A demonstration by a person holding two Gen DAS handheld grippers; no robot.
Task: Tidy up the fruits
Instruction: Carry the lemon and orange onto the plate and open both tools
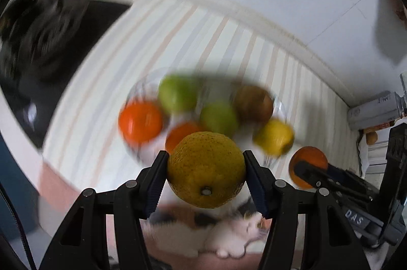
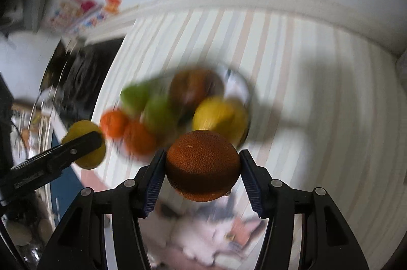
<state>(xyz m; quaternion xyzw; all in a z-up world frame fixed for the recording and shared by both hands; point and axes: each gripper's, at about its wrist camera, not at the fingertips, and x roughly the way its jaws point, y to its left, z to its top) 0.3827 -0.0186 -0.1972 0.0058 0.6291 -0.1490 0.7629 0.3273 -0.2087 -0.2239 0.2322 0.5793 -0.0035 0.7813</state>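
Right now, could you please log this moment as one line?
left hand-held gripper: yellow citrus | right hand-held gripper: orange | glass bowl: fruit

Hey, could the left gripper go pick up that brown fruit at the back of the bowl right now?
Probably not. The left gripper is already shut on a yellow-green citrus, so its jaws are full. The brown fruit also lies at the far side of the glass bowl, behind two green fruits.

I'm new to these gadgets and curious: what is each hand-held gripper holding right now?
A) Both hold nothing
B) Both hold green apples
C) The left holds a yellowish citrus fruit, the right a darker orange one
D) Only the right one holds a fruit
C: the left hand-held gripper is clamped on a yellowish citrus fruit, and the right hand-held gripper on a darker orange.
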